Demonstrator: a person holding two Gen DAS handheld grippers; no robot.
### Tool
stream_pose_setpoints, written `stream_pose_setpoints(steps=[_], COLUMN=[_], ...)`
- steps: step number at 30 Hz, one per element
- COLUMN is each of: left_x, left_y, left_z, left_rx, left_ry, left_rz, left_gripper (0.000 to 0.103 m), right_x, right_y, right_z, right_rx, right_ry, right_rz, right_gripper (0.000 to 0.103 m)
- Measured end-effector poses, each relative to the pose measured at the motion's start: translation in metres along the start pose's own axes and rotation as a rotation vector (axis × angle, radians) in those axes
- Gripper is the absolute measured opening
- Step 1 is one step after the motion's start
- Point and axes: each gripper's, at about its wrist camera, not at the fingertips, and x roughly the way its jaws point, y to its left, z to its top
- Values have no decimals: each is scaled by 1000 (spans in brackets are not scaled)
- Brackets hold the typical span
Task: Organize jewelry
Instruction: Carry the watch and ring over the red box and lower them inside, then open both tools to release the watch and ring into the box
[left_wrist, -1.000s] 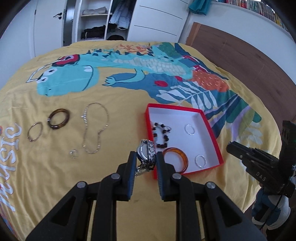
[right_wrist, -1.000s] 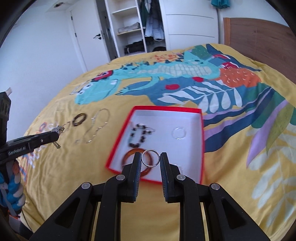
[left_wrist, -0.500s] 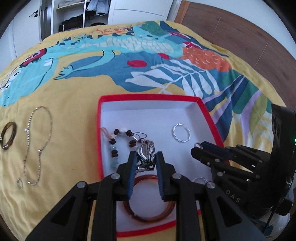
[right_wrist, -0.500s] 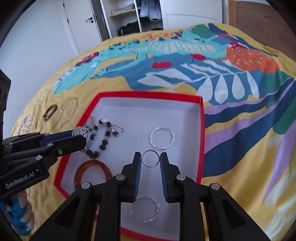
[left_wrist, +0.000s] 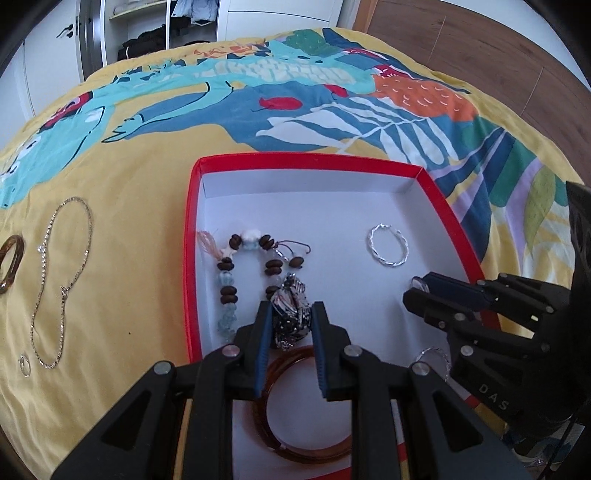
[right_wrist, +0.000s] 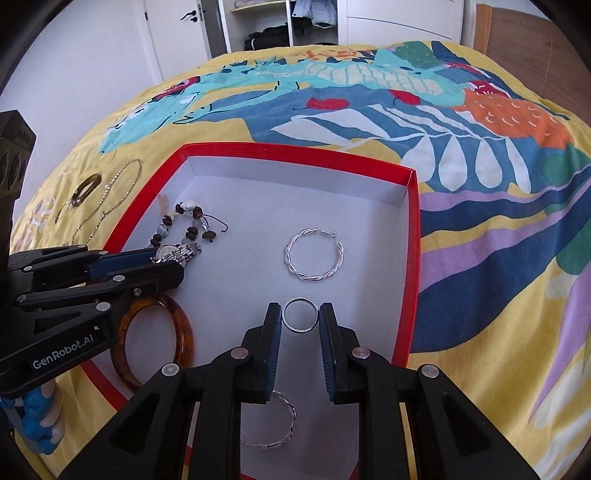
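A: What are the tongs doing?

B: The left tongs (left_wrist: 290, 319) are gripping a silver watch (left_wrist: 290, 310) over the red box (left_wrist: 308, 159), beside a beaded bracelet (left_wrist: 231, 273). The right tongs (right_wrist: 300, 316) are pinching a plain silver ring (right_wrist: 300, 315) above the box's near right part.

A: And outside it?

B: A chain necklace (left_wrist: 61, 280) is lying left on the bed (left_wrist: 129, 221).

The bed's yellow printed cover (left_wrist: 147, 177) carries a red box (left_wrist: 190, 236); left of the box lie a chain necklace (left_wrist: 62, 273), a brown bangle (left_wrist: 9, 264) and a small ring (left_wrist: 25, 363).
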Motion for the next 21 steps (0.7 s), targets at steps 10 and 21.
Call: stream_pose_setpoints(steps=[10,21], left_x=[-2,-3], left_y=[-4,-3], left_z=[-4,-5], left_rx=[30,30], left_ry=[-30,-33], left_rz=[38,42], left_gripper=[21,21], right_x=[0,0], right_y=[7,8], right_z=[-3,-1], right_rx=[-52,-65], right_ry=[-13,-17], right_rz=[-33,-43], right_gripper=[21,26])
